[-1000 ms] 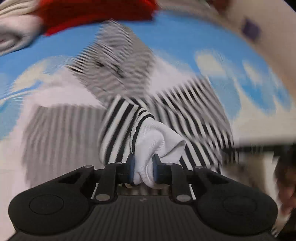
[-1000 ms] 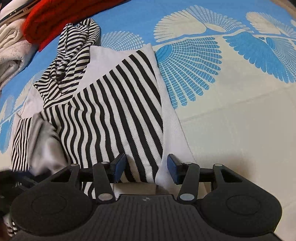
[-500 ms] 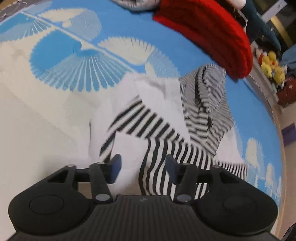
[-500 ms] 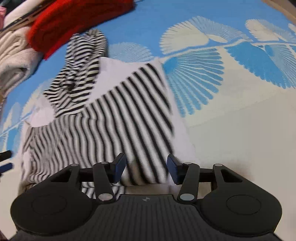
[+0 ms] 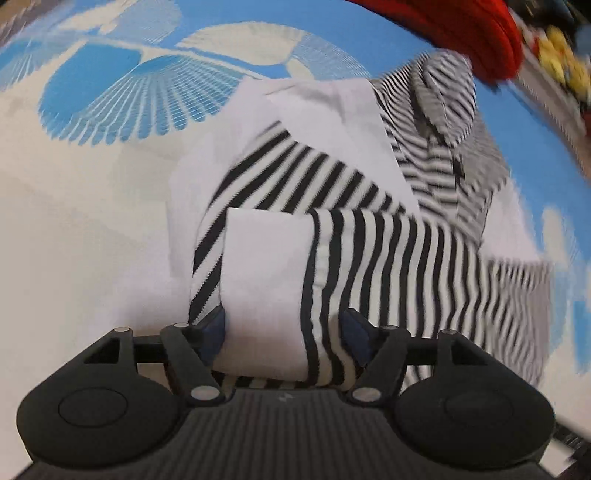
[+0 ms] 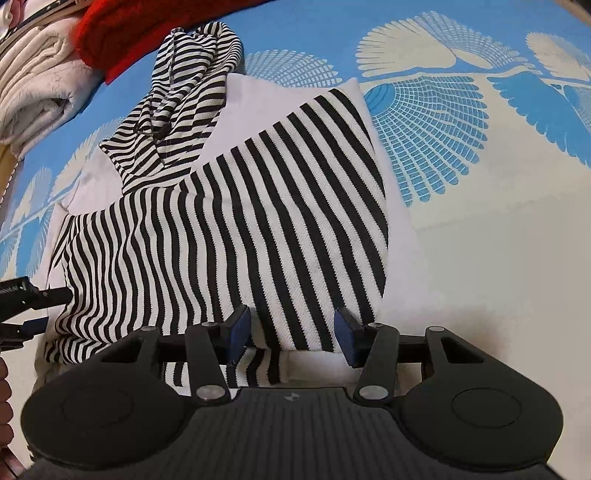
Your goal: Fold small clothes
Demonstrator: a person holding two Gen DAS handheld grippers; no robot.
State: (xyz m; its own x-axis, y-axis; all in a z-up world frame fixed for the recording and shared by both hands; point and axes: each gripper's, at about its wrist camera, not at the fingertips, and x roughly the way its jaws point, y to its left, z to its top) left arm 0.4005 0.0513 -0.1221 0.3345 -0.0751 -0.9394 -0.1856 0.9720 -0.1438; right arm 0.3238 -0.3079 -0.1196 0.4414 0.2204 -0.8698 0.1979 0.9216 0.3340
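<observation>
A small black-and-white striped hooded top lies partly folded on a blue and cream patterned sheet, its hood at the far end. My right gripper is open at the garment's near hem, its jaws either side of the striped fabric. My left gripper is open over the folded sleeve, whose white cuff lies between the jaws. The left gripper's fingertips show at the left edge of the right wrist view.
A red knitted garment and folded cream towels lie beyond the hood at the far left. The red garment also shows in the left wrist view. Cream sheet stretches right of the top.
My left gripper let go of the white cuff, laid the sleeve across the body and now sits open over it. My right gripper stayed open at the hem.
</observation>
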